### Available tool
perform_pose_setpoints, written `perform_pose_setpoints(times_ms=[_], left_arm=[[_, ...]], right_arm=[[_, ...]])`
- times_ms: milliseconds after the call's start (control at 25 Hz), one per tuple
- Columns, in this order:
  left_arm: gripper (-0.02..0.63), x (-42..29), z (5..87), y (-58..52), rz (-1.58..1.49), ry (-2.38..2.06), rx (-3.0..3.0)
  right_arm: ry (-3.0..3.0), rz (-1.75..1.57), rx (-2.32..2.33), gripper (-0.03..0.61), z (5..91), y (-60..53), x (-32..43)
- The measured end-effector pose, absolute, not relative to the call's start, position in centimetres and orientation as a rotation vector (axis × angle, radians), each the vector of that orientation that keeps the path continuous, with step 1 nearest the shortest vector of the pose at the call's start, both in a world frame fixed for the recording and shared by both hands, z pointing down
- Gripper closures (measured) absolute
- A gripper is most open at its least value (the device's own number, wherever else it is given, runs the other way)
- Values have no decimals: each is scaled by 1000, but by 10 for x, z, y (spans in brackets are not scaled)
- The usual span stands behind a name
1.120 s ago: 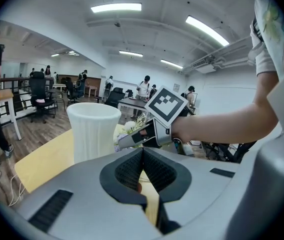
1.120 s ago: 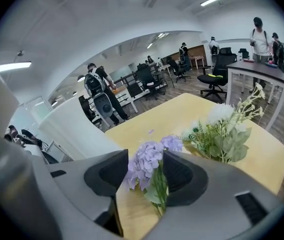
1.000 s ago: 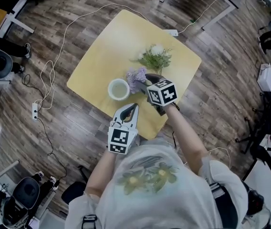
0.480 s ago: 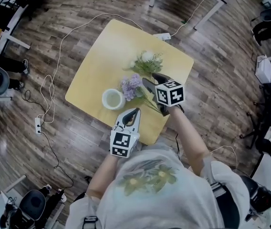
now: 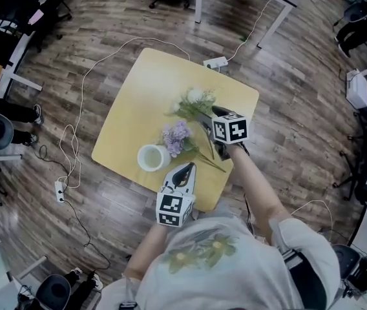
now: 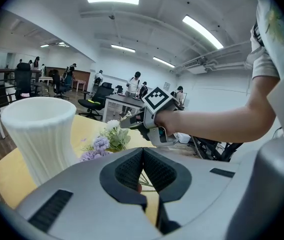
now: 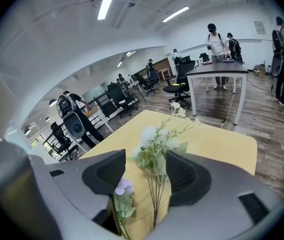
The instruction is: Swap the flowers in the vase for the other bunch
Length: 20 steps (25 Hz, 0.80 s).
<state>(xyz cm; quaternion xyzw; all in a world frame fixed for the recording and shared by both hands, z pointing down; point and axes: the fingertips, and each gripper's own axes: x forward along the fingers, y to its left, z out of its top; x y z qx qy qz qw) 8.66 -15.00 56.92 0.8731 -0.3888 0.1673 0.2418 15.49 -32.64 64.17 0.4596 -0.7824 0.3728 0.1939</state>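
white-green bunch [image 5: 193, 102] flat on table [image 5: 138, 89], thin stems loose between right gripper [image 7: 141, 170]'s just-widened jaws; left gripper [image 6: 143, 156] clenched empty near white ribbed vase [image 5: 152, 157].

Vase [image 5: 152, 157], purple flowers [image 5: 176, 137] just beside (lying flat)

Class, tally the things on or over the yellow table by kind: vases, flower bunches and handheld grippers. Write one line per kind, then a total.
Vases: 1, the white vase
Flower bunches: 2, the purple bunch and the white bunch
Grippers: 2, the left gripper and the right gripper
Total: 5
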Motion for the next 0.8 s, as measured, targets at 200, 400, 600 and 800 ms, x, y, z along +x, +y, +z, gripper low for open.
perform_pose_setpoints(times_ms=[200,400,600,800], left_arm=[[595,95,584,-163,486,-1042,2378],[595,104,599,-176,491,-1031,2367],[595,114,615,-185,483,-999,2338],[595,124,618,-193,458,-944,2303]], right_arm=[[-2107,1106,1328,331,669,-355,169],[-2042,1170,1372,325,699,-380,176],[-1991,1181,1382,322,722,-394,175],[-1927,1189,1340,321,746,-403,164]])
